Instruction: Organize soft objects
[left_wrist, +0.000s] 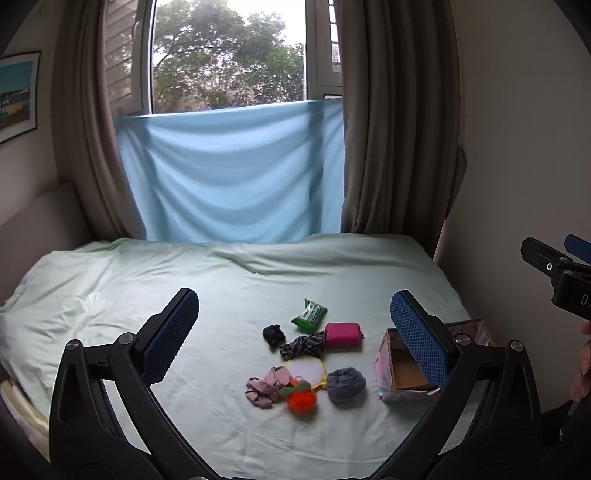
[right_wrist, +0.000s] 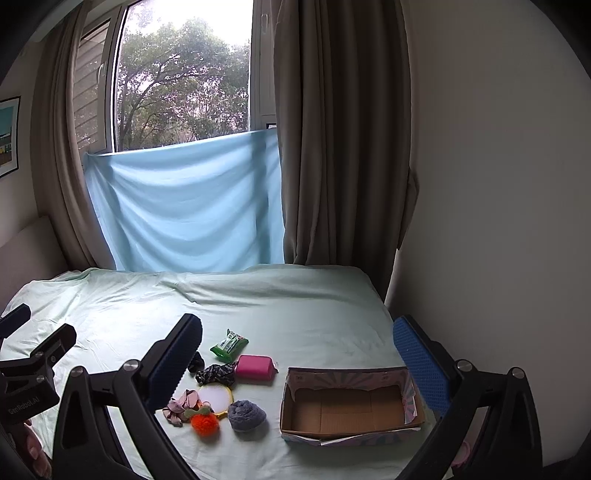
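Observation:
A cluster of small items lies on the pale green bed sheet (left_wrist: 147, 288): a grey-blue rolled cloth (left_wrist: 345, 383), an orange pompom (left_wrist: 302, 400), a pink scrunchie (left_wrist: 263, 386), a dark patterned scrunchie (left_wrist: 303, 344), a black scrunchie (left_wrist: 273, 334), a magenta pouch (left_wrist: 342, 334), a green wipes pack (left_wrist: 309, 315) and a round yellow-rimmed mirror (left_wrist: 306, 371). An empty cardboard box (right_wrist: 347, 406) sits to their right. My left gripper (left_wrist: 295, 332) hovers open above the cluster. My right gripper (right_wrist: 299, 369) hangs open, holding nothing, over the gap between cluster and box.
A blue cloth (left_wrist: 229, 173) hangs under the window between brown curtains (left_wrist: 399, 129). A white wall (right_wrist: 498, 184) bounds the bed on the right. A padded headboard (left_wrist: 33, 221) stands at the left. A hand (left_wrist: 581, 365) shows at the right edge.

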